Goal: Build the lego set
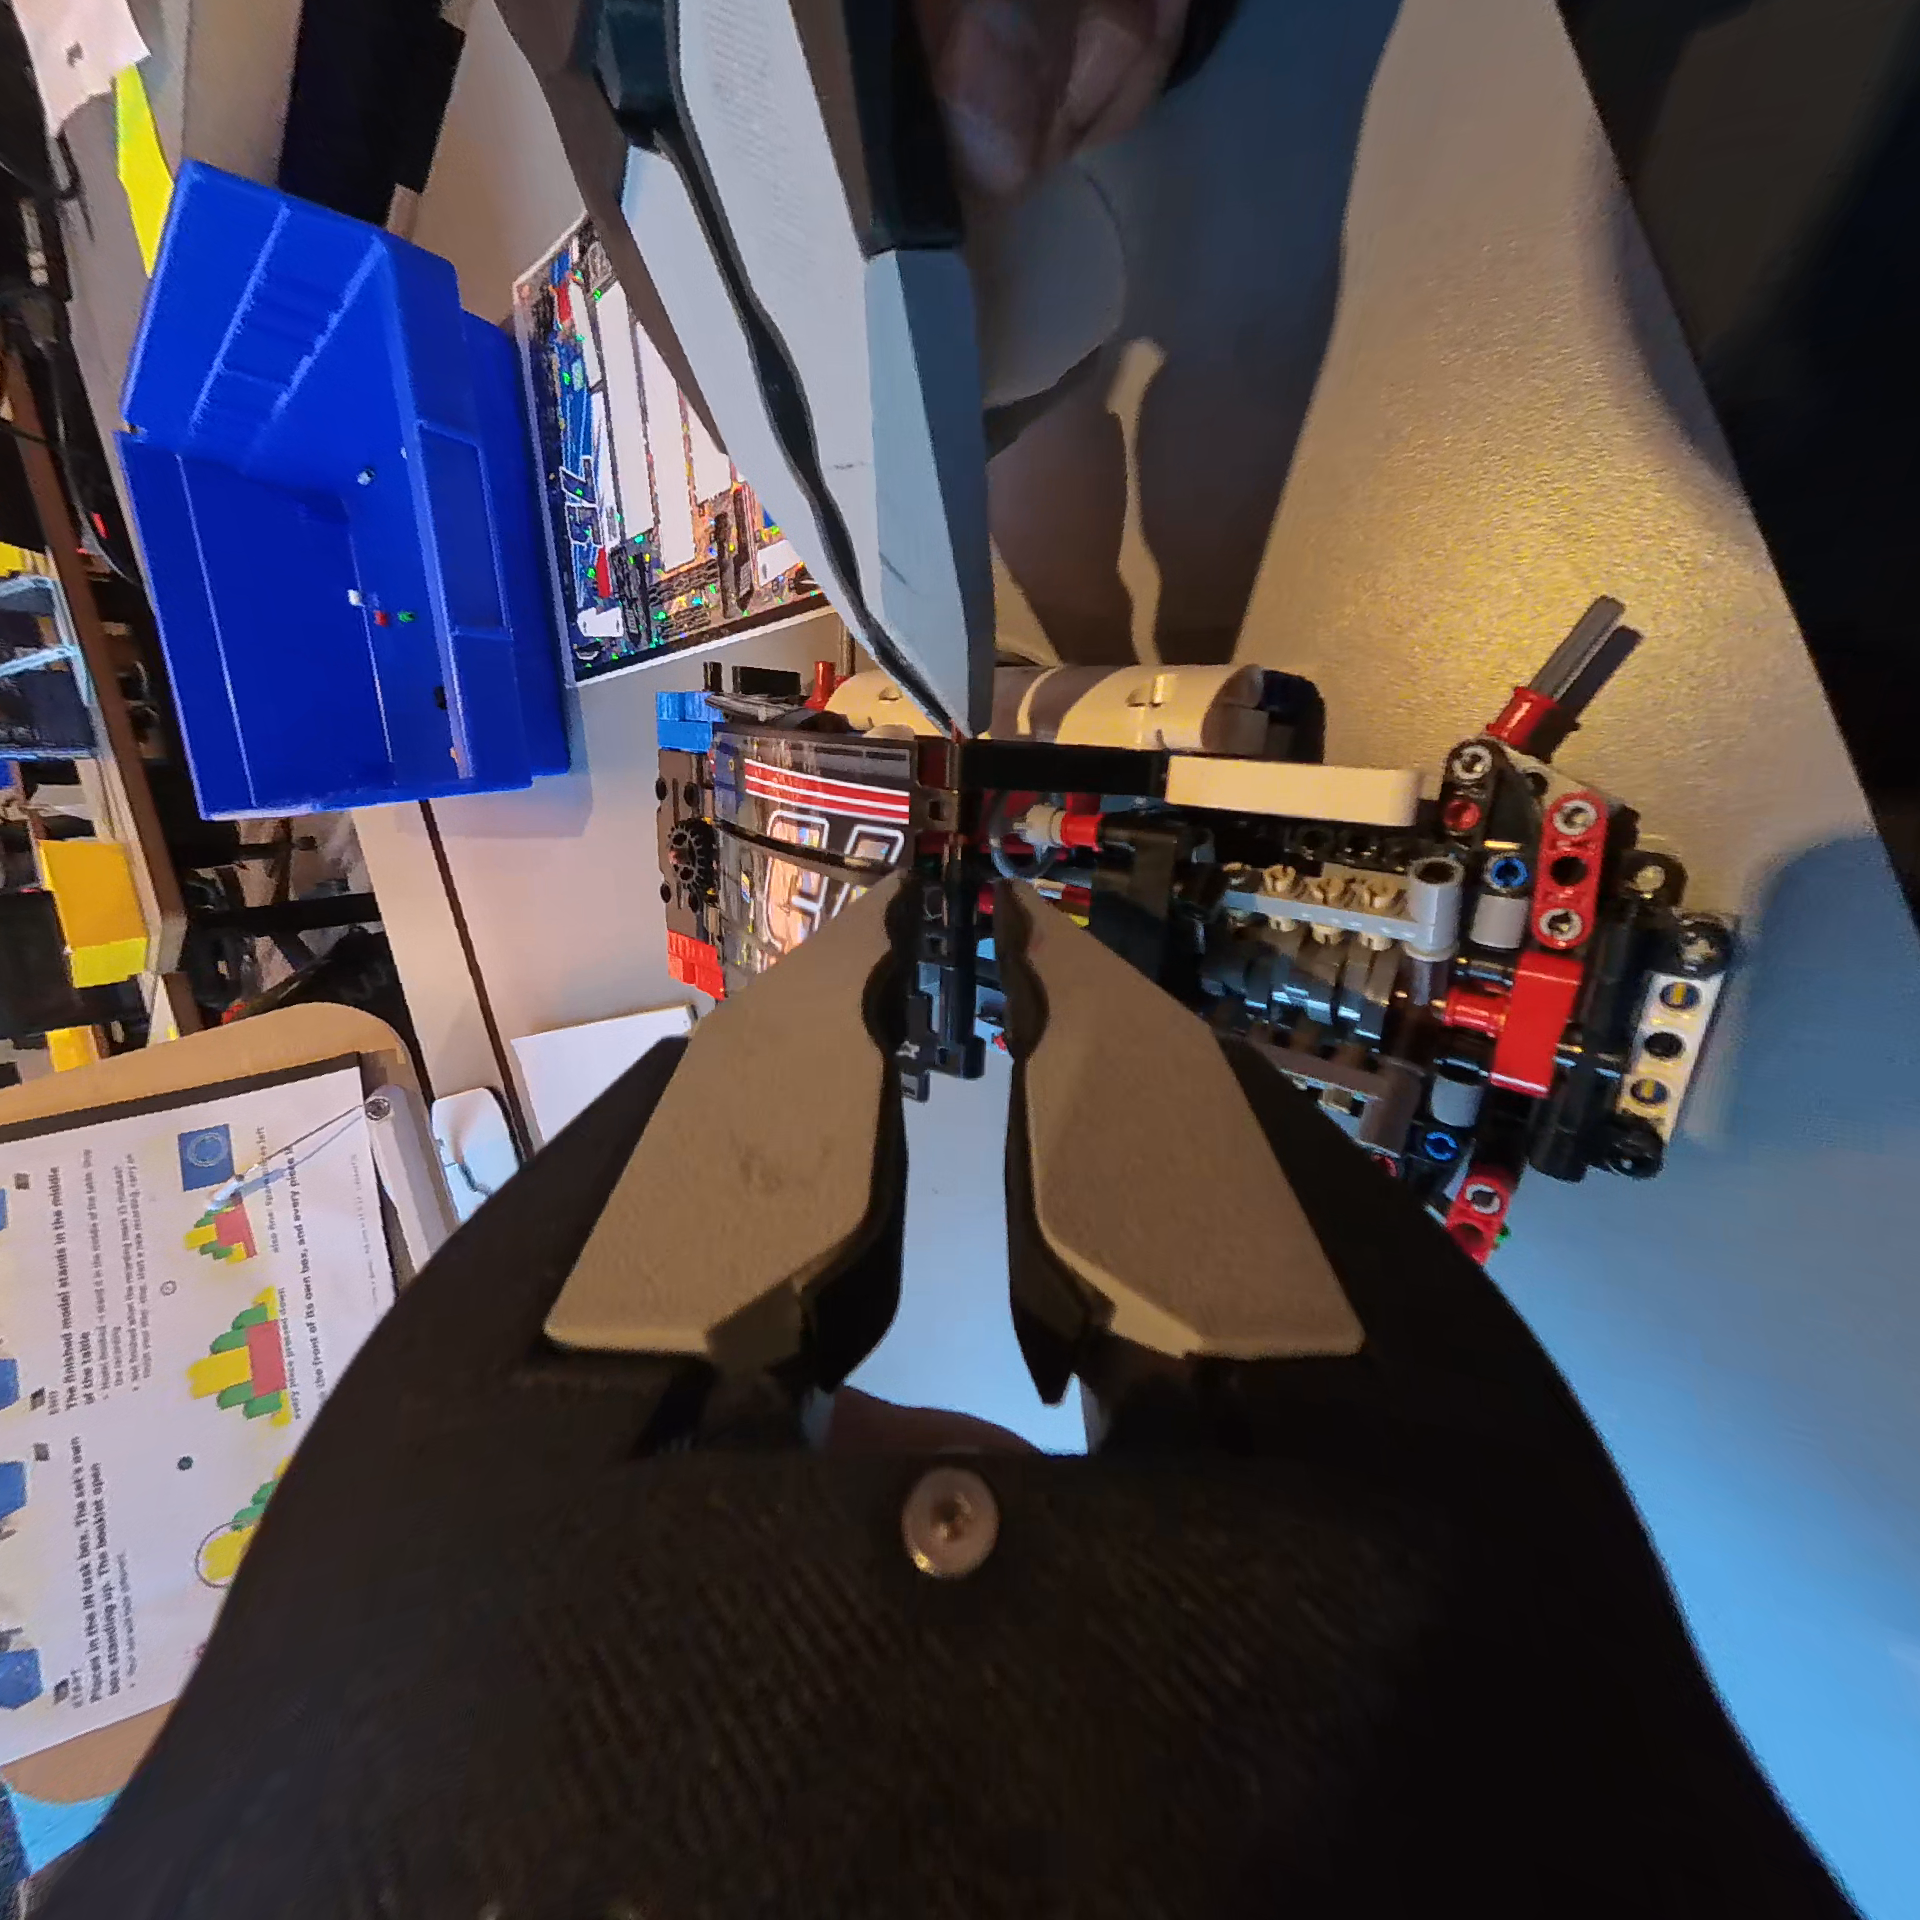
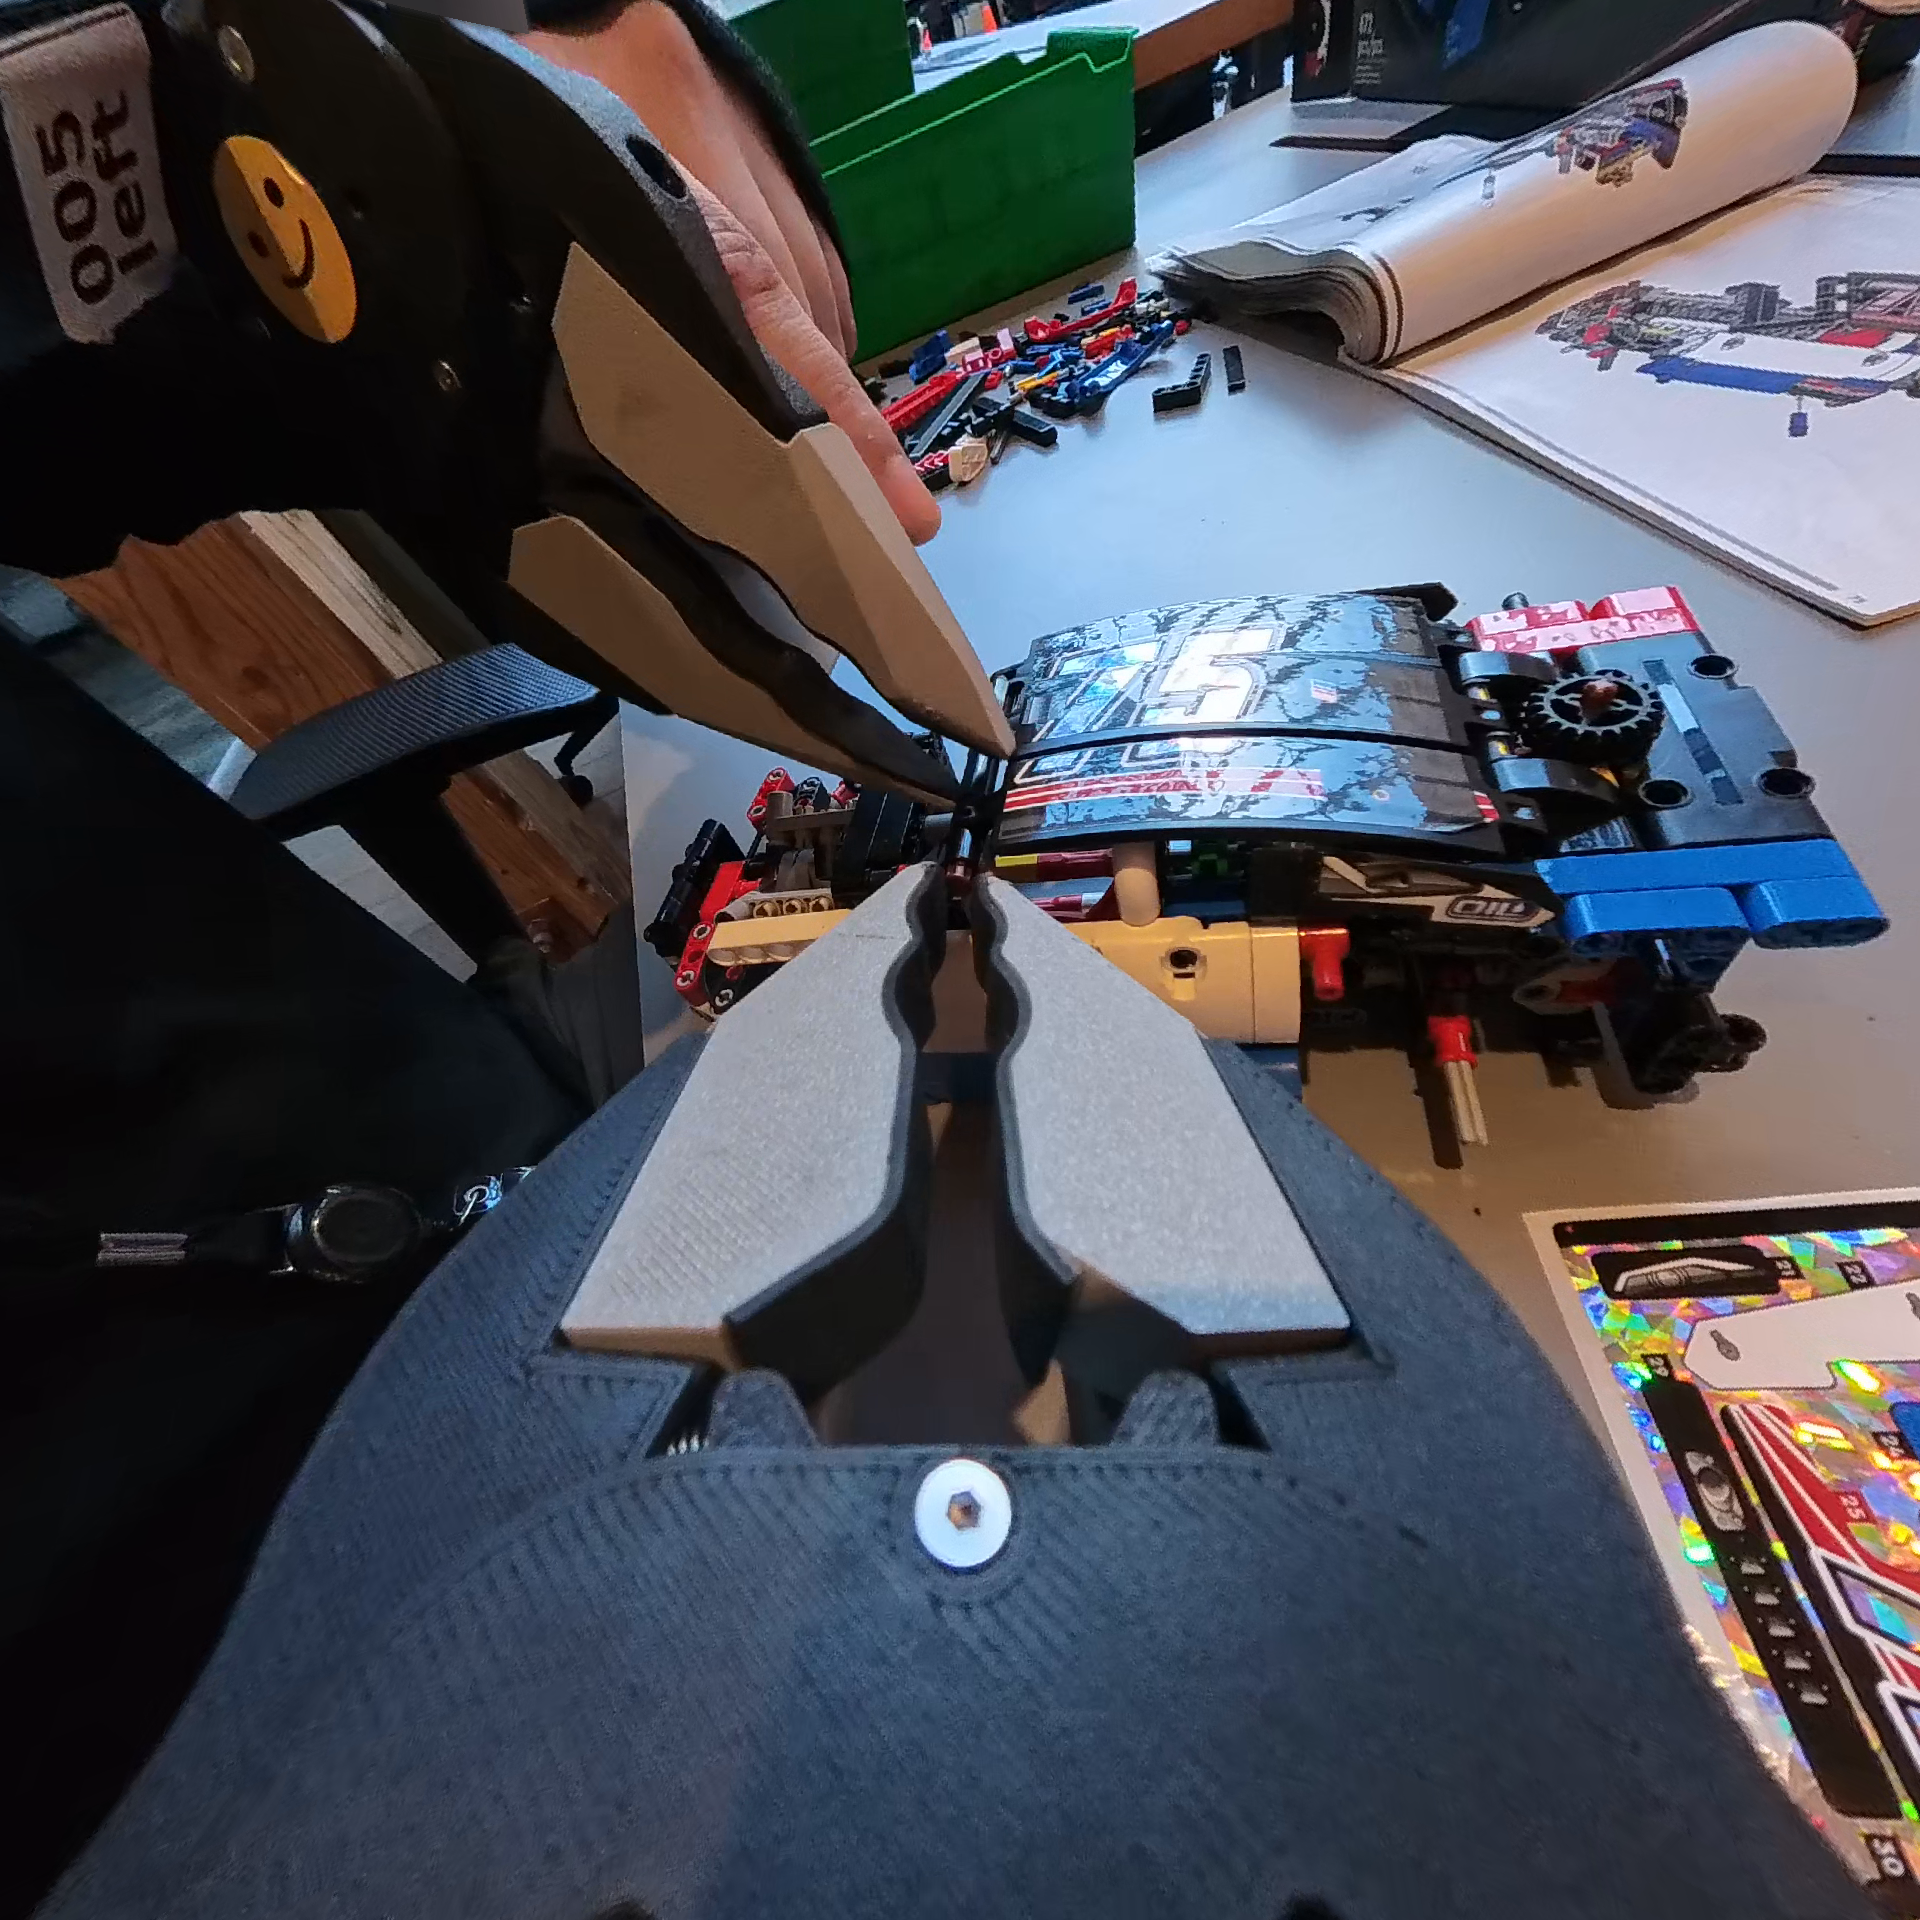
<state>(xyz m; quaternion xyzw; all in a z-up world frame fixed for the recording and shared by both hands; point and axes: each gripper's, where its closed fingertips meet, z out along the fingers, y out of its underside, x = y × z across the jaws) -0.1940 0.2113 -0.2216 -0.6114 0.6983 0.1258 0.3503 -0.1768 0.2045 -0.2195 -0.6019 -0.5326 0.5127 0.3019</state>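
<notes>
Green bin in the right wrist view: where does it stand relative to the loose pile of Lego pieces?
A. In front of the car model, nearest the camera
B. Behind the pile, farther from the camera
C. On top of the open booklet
B: the green bin stands beyond the loose pieces on the table.

Black lego car body [image 2: 1299, 769] with red and white stripes and blue rear blocks, bright blue plastic bin [image 1: 322, 520], green plastic bin [image 2: 977, 177], holographic rainbow-flecked sticker sheet [image 2: 1766, 1475], grey gripper fingers [image 2: 800, 1122] on black mounts, yellow smiley disc [image 2: 286, 239].
</notes>
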